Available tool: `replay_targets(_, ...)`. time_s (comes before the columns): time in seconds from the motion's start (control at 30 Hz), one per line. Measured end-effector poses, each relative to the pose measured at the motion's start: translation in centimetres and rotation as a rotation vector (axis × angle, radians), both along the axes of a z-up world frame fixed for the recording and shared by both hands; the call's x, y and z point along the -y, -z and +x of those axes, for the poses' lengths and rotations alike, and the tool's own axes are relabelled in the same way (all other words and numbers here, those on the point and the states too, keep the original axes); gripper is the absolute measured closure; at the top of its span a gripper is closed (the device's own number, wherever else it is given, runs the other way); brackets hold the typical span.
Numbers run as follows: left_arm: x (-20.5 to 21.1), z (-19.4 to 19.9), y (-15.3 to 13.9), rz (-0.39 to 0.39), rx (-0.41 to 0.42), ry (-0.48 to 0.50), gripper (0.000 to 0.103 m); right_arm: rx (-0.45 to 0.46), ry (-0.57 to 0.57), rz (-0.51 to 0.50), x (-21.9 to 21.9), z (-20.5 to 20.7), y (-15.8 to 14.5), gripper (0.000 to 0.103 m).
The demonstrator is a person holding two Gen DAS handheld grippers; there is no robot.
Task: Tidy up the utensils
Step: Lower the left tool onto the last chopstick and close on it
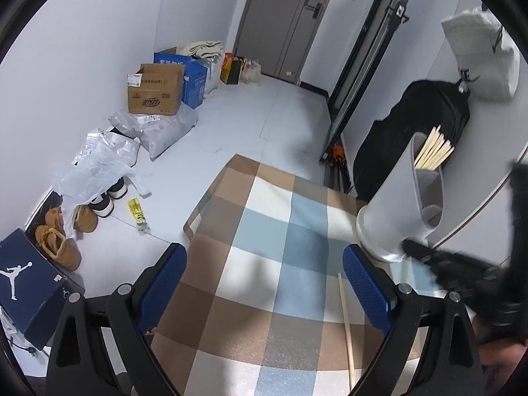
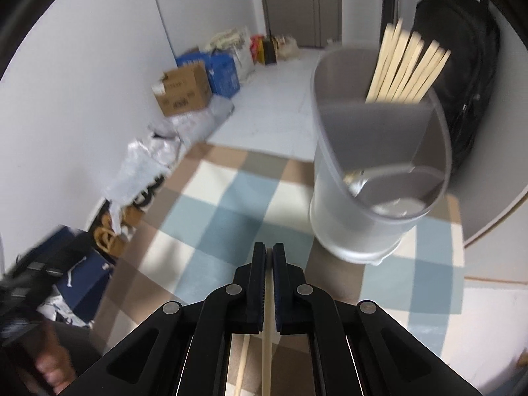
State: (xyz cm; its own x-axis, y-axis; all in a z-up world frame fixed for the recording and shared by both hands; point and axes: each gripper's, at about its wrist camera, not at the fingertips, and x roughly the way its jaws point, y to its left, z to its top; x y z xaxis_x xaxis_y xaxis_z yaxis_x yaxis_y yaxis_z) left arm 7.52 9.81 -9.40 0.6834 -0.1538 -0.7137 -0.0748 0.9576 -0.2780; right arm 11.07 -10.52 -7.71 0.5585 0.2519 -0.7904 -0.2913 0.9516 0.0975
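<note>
Left gripper (image 1: 264,283) jaws apart, empty over checkered counter (image 1: 250,231); loose chopstick (image 1: 346,326) beside it. Right gripper (image 2: 269,254) clamped on a chopstick (image 2: 266,356), short of holder (image 2: 379,151). Risk: thin stick pivots in the pinch, hits rim, misses chopstick bundle (image 2: 406,69) compartment.

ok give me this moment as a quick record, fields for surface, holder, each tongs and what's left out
surface: checked cloth
holder: grey divided utensil holder, chopsticks upright in its back compartment
right tongs: shut on one chopstick
left tongs: open, nothing between them
left out: one loose chopstick on the cloth
</note>
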Motion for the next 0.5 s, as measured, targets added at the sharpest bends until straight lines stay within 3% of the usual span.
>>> replay_targets(0.2,1.8,0.4,0.9,0.017,-0.056,0.052,0.010,0.087,0.000,0.070,2.3,-1.7,-2.8,0.100)
replay_targets(0.5,6.1,0.8,2.7,0.082,-0.180,0.169,0.010,0.179,-0.009,0.152,6.3,-4.6,-4.6,0.100)
